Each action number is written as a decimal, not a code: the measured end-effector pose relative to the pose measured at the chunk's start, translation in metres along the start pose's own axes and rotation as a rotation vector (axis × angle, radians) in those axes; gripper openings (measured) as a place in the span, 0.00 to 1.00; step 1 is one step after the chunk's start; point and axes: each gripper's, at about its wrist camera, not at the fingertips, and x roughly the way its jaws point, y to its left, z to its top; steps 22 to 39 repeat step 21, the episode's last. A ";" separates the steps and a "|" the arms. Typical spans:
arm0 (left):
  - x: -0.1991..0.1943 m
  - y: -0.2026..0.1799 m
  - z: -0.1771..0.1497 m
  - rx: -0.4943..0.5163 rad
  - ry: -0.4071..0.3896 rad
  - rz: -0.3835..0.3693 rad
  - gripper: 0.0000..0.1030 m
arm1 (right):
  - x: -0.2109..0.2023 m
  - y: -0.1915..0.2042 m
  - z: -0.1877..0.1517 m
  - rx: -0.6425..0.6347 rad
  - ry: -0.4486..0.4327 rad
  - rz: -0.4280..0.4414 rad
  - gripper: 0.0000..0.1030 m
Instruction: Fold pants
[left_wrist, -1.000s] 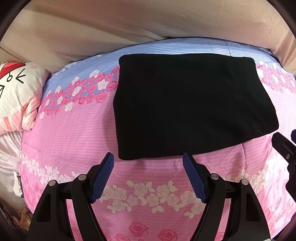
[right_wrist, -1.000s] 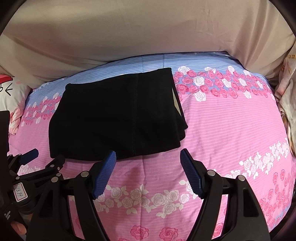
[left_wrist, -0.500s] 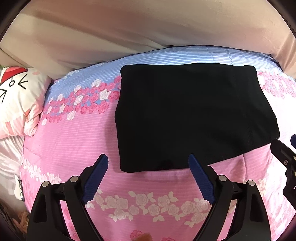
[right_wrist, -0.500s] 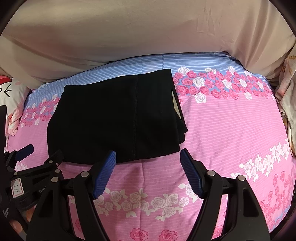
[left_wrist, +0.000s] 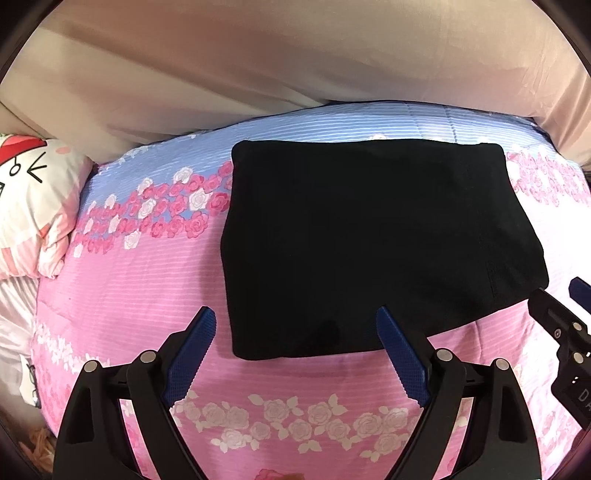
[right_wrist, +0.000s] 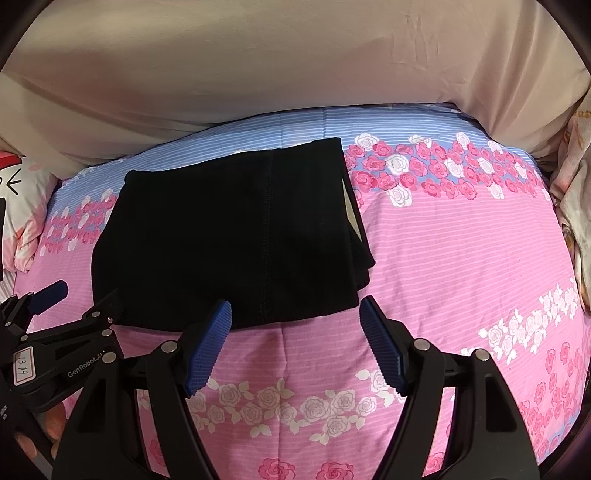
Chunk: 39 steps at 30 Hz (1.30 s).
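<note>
L gripper (left_wrist: 295, 325) jaws just wider, R gripper (right_wrist: 295, 314) agape, both empty; black pants (left_wrist: 373, 243) folded flat, rectangular.

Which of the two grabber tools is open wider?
The left gripper: its jaws have just been opening and its blue pads stand farther apart than those of the right gripper. Neither holds the pants.

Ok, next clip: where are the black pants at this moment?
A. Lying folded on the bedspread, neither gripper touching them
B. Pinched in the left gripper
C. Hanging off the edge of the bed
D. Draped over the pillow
A: the pants lie as a flat folded rectangle on the bedspread, while the left gripper and right gripper stand open just short of their near edge.
</note>
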 end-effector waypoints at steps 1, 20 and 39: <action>0.001 0.000 0.000 -0.002 0.003 -0.005 0.84 | 0.000 0.000 0.000 0.000 0.000 -0.001 0.68; -0.012 -0.010 -0.006 0.051 -0.052 0.017 0.84 | -0.010 -0.001 -0.005 0.007 -0.003 -0.001 0.68; -0.013 -0.010 -0.007 0.049 -0.049 0.009 0.84 | -0.011 -0.002 -0.005 0.007 -0.004 0.000 0.68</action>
